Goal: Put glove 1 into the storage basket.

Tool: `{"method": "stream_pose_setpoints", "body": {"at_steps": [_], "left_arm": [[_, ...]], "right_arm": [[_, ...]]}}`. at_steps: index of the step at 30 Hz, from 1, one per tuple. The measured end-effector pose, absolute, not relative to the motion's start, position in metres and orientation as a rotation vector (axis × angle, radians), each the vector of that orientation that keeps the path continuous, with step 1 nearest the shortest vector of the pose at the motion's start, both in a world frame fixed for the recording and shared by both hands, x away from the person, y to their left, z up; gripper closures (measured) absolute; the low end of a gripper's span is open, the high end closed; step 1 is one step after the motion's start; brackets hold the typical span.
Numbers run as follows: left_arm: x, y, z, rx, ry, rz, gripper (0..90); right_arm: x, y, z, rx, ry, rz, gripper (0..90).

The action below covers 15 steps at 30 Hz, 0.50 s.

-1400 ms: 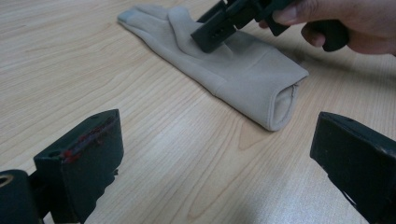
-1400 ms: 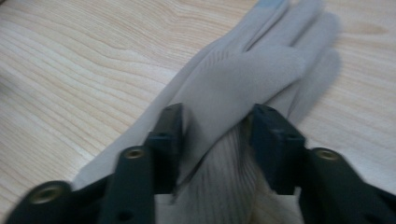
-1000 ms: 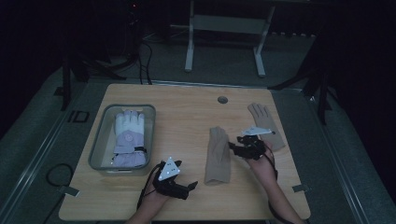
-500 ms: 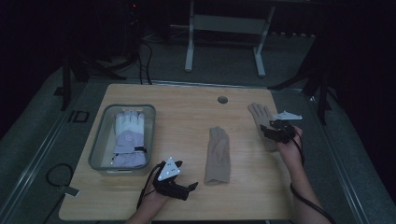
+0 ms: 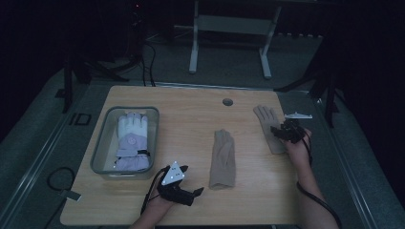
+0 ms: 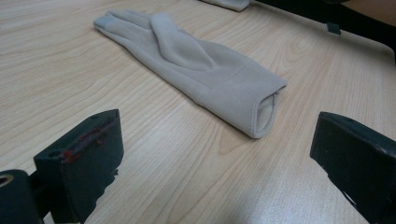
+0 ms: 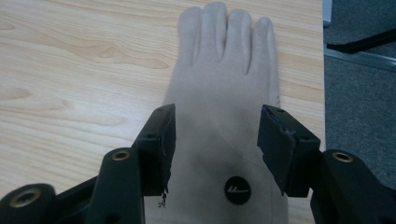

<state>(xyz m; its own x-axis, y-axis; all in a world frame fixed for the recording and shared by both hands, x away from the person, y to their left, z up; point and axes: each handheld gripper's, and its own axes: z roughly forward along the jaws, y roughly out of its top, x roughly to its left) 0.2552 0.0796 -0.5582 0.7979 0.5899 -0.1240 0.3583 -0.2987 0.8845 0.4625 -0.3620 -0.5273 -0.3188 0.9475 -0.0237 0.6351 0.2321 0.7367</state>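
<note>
Your right claw (image 5: 282, 132) hovers over the far beige glove (image 5: 268, 128), the one lying flat near the right edge of the wooden surface (image 5: 191, 119). In the right gripper view that glove (image 7: 224, 93) lies palm-flat with its four fingers pointing away from you, and your claw (image 7: 215, 144) stands with its jaws spread apart, one on each side of the glove's back, above a small round black logo patch (image 7: 237, 190). The jaws straddle the fabric; whether they touch it you cannot tell.

Take the middle beige glove (image 5: 223, 160) as your landmark. It lies lengthwise at the centre of the surface, cuff toward you, fingers away. The far beige glove sits to its right and a little farther from you, well apart from it. Your left claw (image 5: 193, 193) rests to its left, near its cuff end and close to the surface's front edge. In the left gripper view this claw (image 6: 215, 154) is open wide, jaws far apart and holding nothing, and the middle glove (image 6: 196, 65) lies just ahead of them with its open cuff facing the claw.

Farther left of the middle glove stands a clear plastic bin (image 5: 102, 148), and inside it lies a white and lilac ski glove (image 5: 132, 140), fingers pointing away from you.
</note>
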Motion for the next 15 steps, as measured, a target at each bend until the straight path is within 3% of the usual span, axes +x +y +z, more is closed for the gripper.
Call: {"method": "stream_pose_setpoints", "body": {"at_steps": [9,14,15], "left_arm": [[0.255,0.079,-0.558,1.917,0.717,0.264,2.7],[0.255,0.079,-0.559,1.922,0.72,0.264,2.7],[0.255,0.079,-0.559,1.925,0.717,0.266,2.7]], "right_arm": [[0.468,-0.363,-0.55,1.478,2.059,0.868,49.9],[0.466,-0.364,-0.548,1.497,2.052,0.84,78.6],[0.465,-0.362,-0.547,1.497,2.051,0.829,80.9]]}}
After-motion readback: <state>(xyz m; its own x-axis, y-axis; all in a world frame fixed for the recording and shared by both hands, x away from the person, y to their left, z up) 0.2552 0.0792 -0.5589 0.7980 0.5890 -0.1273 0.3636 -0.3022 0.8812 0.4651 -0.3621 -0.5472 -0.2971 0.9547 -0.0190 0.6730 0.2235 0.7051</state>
